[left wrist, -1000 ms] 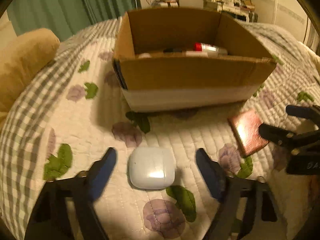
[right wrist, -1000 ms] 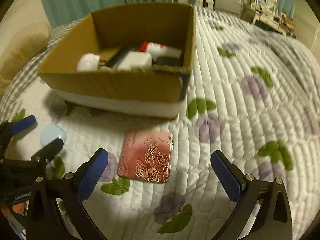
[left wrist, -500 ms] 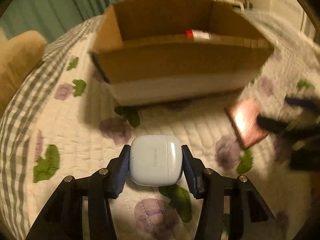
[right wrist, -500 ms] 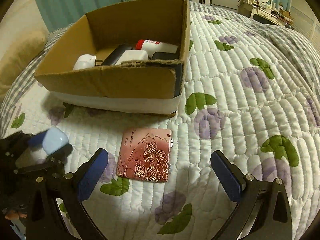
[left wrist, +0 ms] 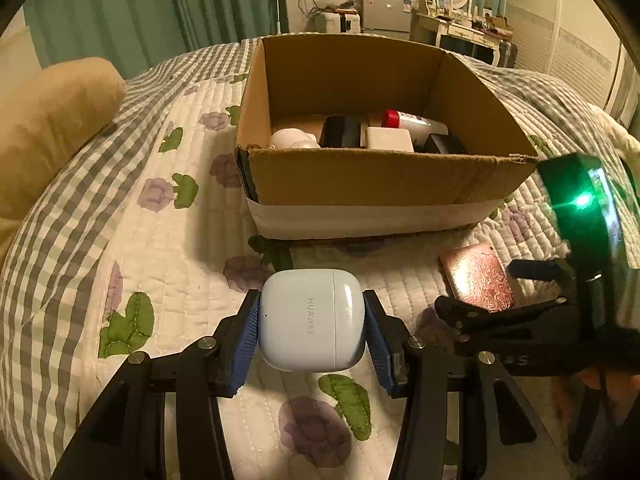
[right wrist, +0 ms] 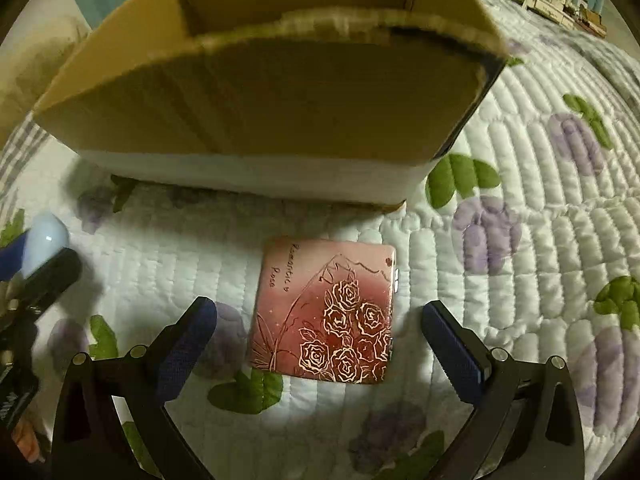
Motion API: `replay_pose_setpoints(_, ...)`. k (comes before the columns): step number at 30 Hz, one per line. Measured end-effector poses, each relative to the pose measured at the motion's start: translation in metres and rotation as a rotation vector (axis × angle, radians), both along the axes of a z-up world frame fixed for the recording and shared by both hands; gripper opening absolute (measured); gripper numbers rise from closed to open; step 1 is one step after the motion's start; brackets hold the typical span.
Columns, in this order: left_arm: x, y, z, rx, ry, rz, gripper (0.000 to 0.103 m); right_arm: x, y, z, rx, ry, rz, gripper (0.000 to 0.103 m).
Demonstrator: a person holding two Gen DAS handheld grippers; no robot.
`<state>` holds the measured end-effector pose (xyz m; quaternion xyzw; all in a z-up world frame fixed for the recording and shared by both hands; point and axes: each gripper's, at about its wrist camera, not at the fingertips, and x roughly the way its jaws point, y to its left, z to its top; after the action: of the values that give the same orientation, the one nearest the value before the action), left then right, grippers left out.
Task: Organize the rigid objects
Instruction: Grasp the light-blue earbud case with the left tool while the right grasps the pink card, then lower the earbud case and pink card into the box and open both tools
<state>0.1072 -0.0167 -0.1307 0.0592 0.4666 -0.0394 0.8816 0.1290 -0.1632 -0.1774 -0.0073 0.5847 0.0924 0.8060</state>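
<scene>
My left gripper (left wrist: 310, 330) is shut on a pale blue earbud case (left wrist: 311, 319) and holds it above the quilt, in front of the cardboard box (left wrist: 376, 178). The case also shows at the left edge of the right wrist view (right wrist: 42, 246). My right gripper (right wrist: 318, 328) is open, low over the quilt, with its fingers on either side of a pink rose-patterned compact (right wrist: 326, 312). The compact also shows in the left wrist view (left wrist: 476, 276), beside the right gripper's arm. The box (right wrist: 272, 96) holds several objects, among them a white block (left wrist: 389, 139) and a red-capped bottle (left wrist: 414, 120).
The box stands on a quilted bedspread (left wrist: 168, 248) with flower patches. A tan pillow (left wrist: 48, 128) lies at the left. A dresser with a mirror (left wrist: 452, 28) stands behind the bed. A device with a green light (left wrist: 582, 200) sits on the right tool.
My left gripper closed on the earbud case and lifted it off the quilt. My right gripper moved down and forward so that its open fingers now straddle the compact.
</scene>
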Motion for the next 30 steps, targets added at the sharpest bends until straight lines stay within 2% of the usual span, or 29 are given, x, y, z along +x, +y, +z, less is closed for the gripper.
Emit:
replay_pose_setpoints(3, -0.002, -0.001, 0.0, -0.003, 0.0, -0.001, 0.05, 0.001, 0.005, -0.002, -0.029, -0.004, 0.005, 0.098)
replay_pose_setpoints(6, -0.002, 0.0, -0.001, -0.007, 0.003, 0.003, 0.05, -0.002, 0.011, -0.004, -0.048, -0.018, 0.002, 0.086)
replay_pose_setpoints(7, -0.002, 0.0, -0.001, -0.007, 0.005, 0.003, 0.05, -0.005, 0.013, -0.002, -0.037, -0.029, 0.009, 0.07)
replay_pose_setpoints(17, -0.009, 0.003, 0.012, -0.009, -0.035, 0.004, 0.05, -0.044, 0.022, 0.041, -0.039, -0.23, 0.062, 0.068)
replay_pose_setpoints(22, -0.012, 0.004, 0.026, 0.002, -0.066, 0.039, 0.05, -0.058, 0.012, 0.065, 0.002, -0.279, 0.077, 0.068)
replay_pose_setpoints(30, -0.013, 0.003, 0.075, -0.059, -0.173, 0.039, 0.05, -0.057, -0.002, 0.143, 0.07, -0.402, 0.088, 0.068)
